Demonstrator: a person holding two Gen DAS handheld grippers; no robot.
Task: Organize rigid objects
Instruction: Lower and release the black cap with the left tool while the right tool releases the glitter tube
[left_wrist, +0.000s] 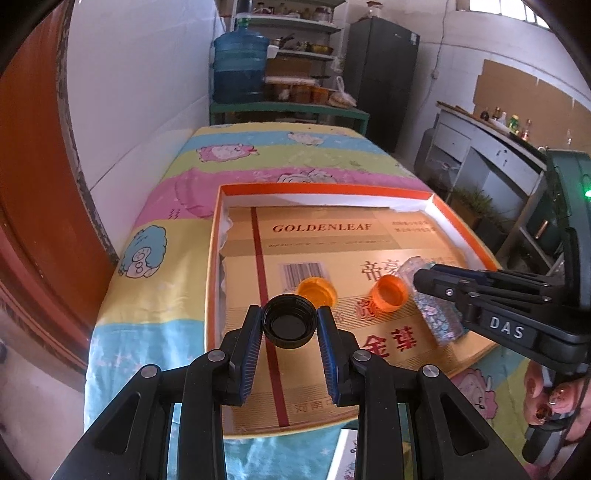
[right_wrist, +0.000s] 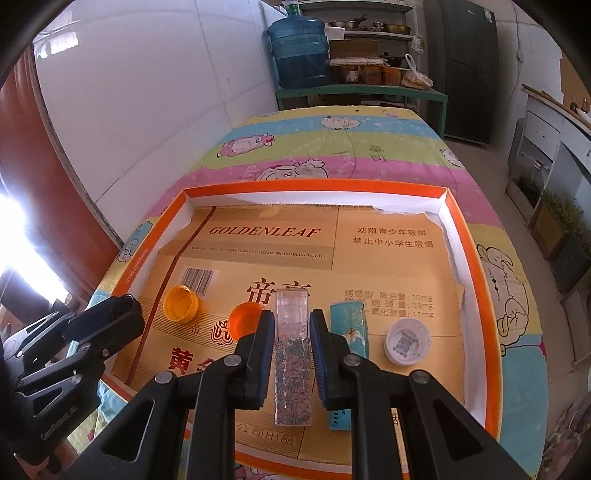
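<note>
Both claws are loaded. Left gripper (left_wrist: 290, 325) pinches a black ribbed bottle cap (left_wrist: 289, 320) across its rim between blue ridged pads, hollow side towards the camera. It hangs above the near-left part of the orange-rimmed box lid (right_wrist: 456, 229), over the red stripe of the printed cardboard liner (right_wrist: 369, 258).

Right gripper (right_wrist: 291, 332) is clamped on a clear rectangular plastic case (right_wrist: 291, 332) with glittery flecks packed into its lower half. The case's long axis runs straight along the fingers, pointing away from the wrist, so the pads press its two narrow long sides.

What the coming move turns on is that each free spot lies ahead of and below its own claw. Judging by the layout, the caps gather on the left: a yellow-orange cap (right_wrist: 181, 303), open side up, and a deeper orange translucent cap (right_wrist: 244, 319) lie just beyond the left claw, so that hand is nearer their group. Right of the clear case sit a teal patterned lighter-shaped piece (right_wrist: 351, 325), lying parallel to the case, and a white round lid (right_wrist: 407, 341) with a printed code inside; the right hand is nearer these.

Everything looks hard, smooth and light; the round caps could roll if dropped on edge, while the flat-sided case should lie steady. Lid and liner rest on a striped cartoon bedcover (right_wrist: 332, 147).
</note>
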